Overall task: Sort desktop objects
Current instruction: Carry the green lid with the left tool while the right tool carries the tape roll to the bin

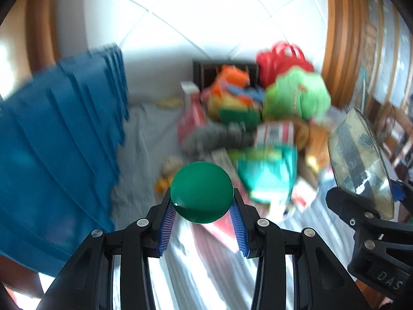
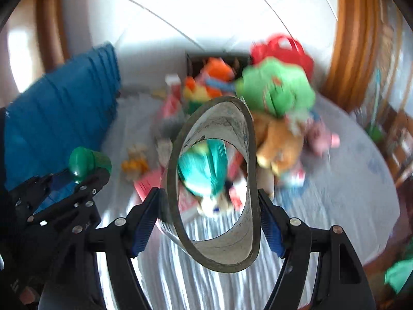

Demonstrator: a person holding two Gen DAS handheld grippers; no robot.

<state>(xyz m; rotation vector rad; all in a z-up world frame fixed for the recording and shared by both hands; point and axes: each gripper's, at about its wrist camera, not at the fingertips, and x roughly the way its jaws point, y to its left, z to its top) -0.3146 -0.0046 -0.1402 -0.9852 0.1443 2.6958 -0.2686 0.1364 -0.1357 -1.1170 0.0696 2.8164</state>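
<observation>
My left gripper (image 1: pixel 202 206) is shut on a green round-topped object (image 1: pixel 201 192), held above the striped cloth. It also shows at the left of the right wrist view (image 2: pixel 85 161). My right gripper (image 2: pixel 211 206) is shut on a large roll of tape (image 2: pixel 247 201), squeezed into an oval and held upright. The roll also shows at the right of the left wrist view (image 1: pixel 361 162). Both views are blurred by motion.
A heap of toys and packets lies ahead: a green plush (image 2: pixel 278 90), a red bag (image 2: pixel 281 46), a brown plush (image 2: pixel 281 139), a teal item (image 1: pixel 265 173), a dark box (image 1: pixel 224 69). Blue folded fabric (image 1: pixel 59 139) fills the left. A striped cloth (image 1: pixel 204 271) covers the surface.
</observation>
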